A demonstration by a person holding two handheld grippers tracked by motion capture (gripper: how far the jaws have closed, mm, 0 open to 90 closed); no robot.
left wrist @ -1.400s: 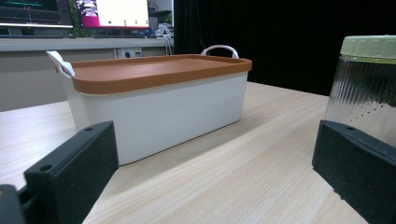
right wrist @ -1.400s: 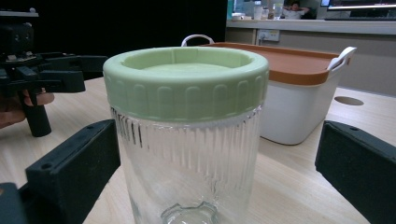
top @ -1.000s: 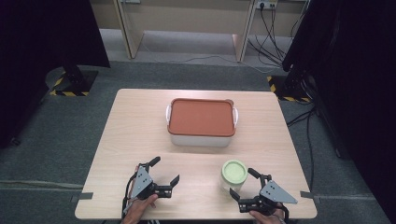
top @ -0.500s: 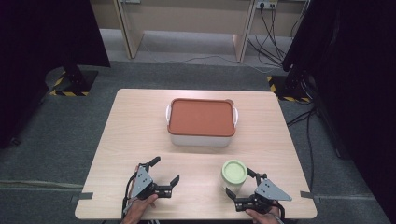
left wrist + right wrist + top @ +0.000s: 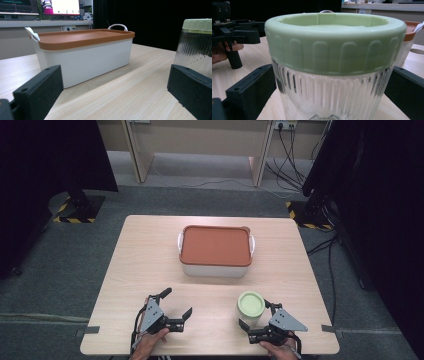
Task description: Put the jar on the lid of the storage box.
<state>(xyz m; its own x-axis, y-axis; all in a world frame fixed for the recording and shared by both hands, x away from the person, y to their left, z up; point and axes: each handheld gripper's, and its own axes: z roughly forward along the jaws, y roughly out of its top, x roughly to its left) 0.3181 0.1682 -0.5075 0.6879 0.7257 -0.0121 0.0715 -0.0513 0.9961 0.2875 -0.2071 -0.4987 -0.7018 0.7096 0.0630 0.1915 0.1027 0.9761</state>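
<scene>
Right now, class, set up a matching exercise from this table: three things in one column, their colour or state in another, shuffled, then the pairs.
Column A:
1. box lid
2. jar lid
3. left tool

Column B:
a. pale green, on a ribbed clear jar
b. open, holding nothing
c. orange-brown, closed on a white box

Pairs: 1-c, 2-a, 3-b

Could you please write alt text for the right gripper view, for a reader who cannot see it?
A ribbed clear glass jar with a pale green screw lid stands close up between the gripper's two open black jaws. Behind it on the wooden table are the other gripper at left and a white box at right.
</scene>
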